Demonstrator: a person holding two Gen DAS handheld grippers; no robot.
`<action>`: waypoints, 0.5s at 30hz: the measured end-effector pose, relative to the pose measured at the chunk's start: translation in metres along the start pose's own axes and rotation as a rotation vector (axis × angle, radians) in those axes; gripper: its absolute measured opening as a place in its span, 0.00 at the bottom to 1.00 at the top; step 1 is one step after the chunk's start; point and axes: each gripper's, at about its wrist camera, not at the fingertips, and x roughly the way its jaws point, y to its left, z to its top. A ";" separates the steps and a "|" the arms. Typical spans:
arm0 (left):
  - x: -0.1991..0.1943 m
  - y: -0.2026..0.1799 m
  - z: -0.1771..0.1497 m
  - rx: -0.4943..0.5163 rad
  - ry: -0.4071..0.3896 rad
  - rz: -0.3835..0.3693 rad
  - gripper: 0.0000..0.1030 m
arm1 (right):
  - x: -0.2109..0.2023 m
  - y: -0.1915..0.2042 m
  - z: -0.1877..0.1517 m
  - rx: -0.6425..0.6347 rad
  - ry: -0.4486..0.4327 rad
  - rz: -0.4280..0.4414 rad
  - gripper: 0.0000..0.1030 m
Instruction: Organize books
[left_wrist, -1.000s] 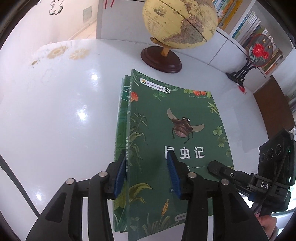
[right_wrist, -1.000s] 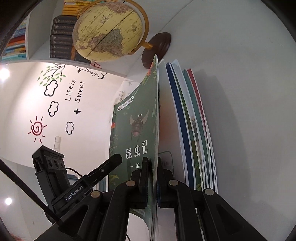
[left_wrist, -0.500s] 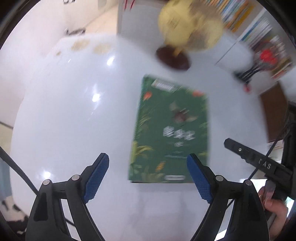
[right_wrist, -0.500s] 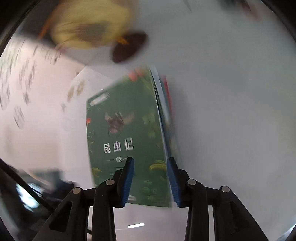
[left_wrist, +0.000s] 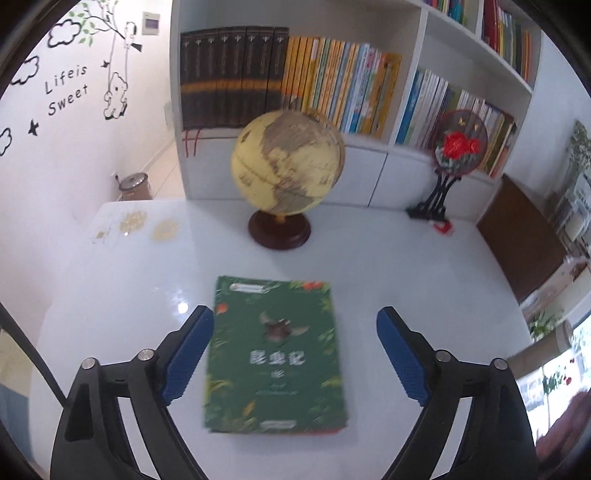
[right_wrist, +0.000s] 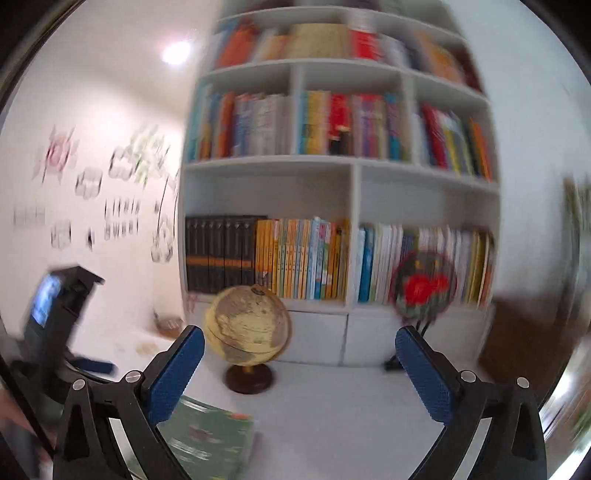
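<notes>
Left hand-held gripper (left_wrist: 295, 328): jaws spread and opening, nothing pinched.
Right hand-held gripper (right_wrist: 300, 349): jaws spread and opening, nothing pinched.
Green book stack (left_wrist: 275, 362): laid flat on counter (left_wrist: 406, 266), seen below and between the left fingers.
Globe (left_wrist: 288, 166): beyond the stack.

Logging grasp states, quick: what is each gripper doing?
Left gripper: jaws opening, holding nothing; green book lies free.
Right gripper: jaws opening, empty.

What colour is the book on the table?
Green book, leafy border, an insect; clearest from the left wrist.
</notes>
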 end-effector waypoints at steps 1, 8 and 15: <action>-0.001 -0.006 -0.001 -0.006 -0.008 -0.006 0.88 | 0.006 -0.007 -0.007 0.031 0.054 0.013 1.00; 0.002 -0.045 -0.009 0.051 -0.075 0.015 0.92 | 0.037 -0.048 -0.039 0.145 0.278 0.042 1.00; 0.005 -0.070 -0.011 0.051 -0.127 -0.042 0.97 | 0.048 -0.083 -0.043 0.159 0.389 -0.016 1.00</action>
